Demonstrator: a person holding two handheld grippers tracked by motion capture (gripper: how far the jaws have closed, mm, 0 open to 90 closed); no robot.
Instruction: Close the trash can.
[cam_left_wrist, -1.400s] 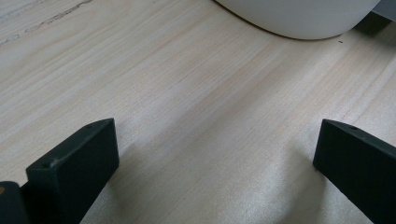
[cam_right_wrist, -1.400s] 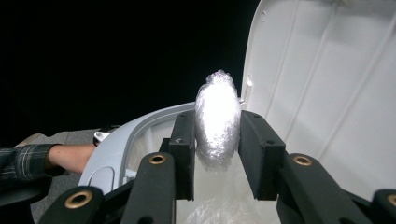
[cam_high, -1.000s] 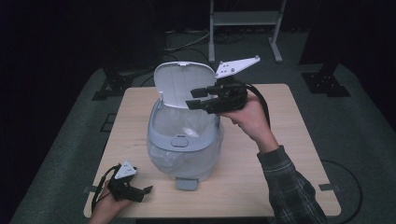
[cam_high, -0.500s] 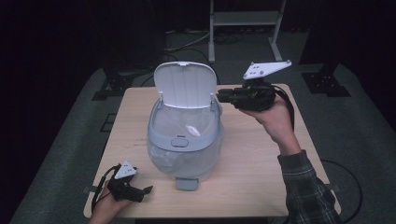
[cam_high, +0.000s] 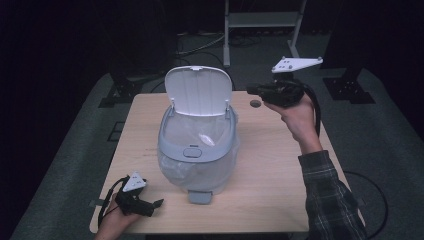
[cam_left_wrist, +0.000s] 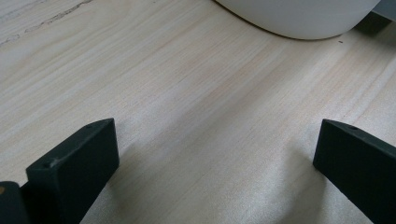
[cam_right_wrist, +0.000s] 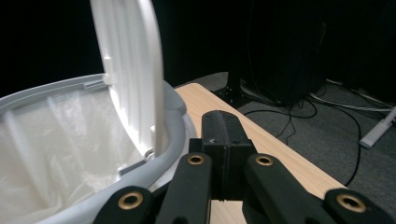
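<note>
While the white bin stood on the wooden table with its lid tipped up and a clear liner inside, I held my right gripper in the air just beside that lid, its 2 jaws pressed together on nothing. Near the bin's front foot, my left gripper lay low on the tabletop with its 2 jaws spread wide apart, bare wood between them.

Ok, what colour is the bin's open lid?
White; the lid stands upright above the pale grey bin rim. The high view shows it best.
</note>
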